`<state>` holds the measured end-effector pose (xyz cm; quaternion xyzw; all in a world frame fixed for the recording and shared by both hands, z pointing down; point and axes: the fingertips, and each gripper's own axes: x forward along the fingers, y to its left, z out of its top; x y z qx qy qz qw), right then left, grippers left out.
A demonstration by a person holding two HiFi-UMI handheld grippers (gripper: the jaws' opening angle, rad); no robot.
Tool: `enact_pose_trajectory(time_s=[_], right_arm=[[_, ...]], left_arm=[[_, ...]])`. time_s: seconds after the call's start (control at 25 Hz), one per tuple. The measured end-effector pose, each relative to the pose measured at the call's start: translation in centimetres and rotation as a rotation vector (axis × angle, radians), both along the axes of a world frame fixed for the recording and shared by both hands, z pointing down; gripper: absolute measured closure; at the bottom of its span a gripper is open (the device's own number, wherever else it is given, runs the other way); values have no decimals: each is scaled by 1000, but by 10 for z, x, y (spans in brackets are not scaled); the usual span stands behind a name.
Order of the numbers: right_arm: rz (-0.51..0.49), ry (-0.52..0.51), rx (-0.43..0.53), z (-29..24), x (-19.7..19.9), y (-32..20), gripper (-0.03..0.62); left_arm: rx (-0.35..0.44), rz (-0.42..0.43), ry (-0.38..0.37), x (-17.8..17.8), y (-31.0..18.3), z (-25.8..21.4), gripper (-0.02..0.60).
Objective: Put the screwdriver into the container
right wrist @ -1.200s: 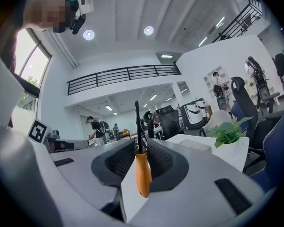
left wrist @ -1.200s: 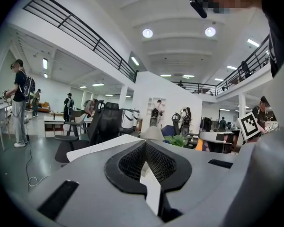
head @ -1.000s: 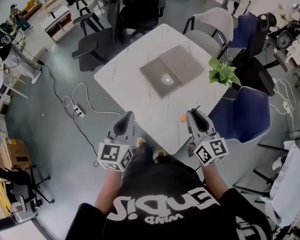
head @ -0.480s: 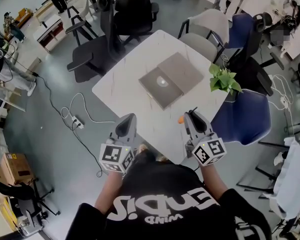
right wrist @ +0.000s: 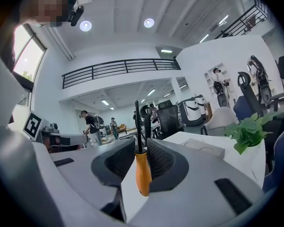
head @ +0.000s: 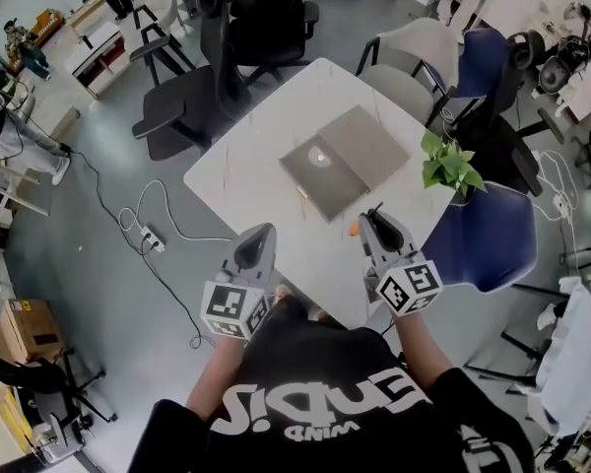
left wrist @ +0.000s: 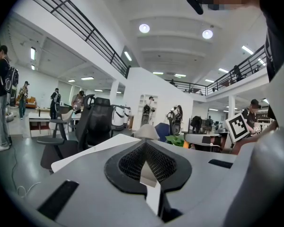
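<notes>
A flat grey container (head: 350, 156) lies open on the white table (head: 266, 136), with a small white round thing in its near half. My right gripper (head: 371, 217) hovers over the table's near right edge, shut on a screwdriver with an orange handle (head: 356, 231). In the right gripper view the orange handle (right wrist: 142, 171) sits upright between the jaws, its black shaft pointing up, and the container (right wrist: 203, 148) lies ahead on the table. My left gripper (head: 257, 235) is at the table's near edge, left of the right one. Its jaws (left wrist: 146, 150) are together, holding nothing.
A potted green plant (head: 451, 168) stands at the table's right corner, also visible as the plant (right wrist: 248, 130). Office chairs ring the table: black ones (head: 227, 37) at the far left, a blue one (head: 478, 235) at the right. A cable and power strip (head: 156, 223) lie on the floor at left.
Both grippers have edged a little forward toward the table. The right one still holds the screwdriver.
</notes>
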<state>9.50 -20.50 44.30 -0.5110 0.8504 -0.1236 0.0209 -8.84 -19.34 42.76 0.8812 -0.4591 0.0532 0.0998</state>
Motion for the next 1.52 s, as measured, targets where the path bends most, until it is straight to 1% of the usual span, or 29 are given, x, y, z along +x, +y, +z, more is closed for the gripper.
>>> enact_pose_trajectory(time_s=[0.44,0.84,1.08,1.52], right_arm=[[-22,71,-42,24,-2,-54,520],[-83,159,-99,48,-13,-99,520],[-124,217,-142,71,-22,-117,520],[-148,281,-228,113,-26,-132,520]], left_arm=[[-27,17,7,6,-16,12,568],[-45,13,13,7,-25,17,568],[-57,7,14,6,-32,22,568],[-82,-6,12,0,-41,30,568]])
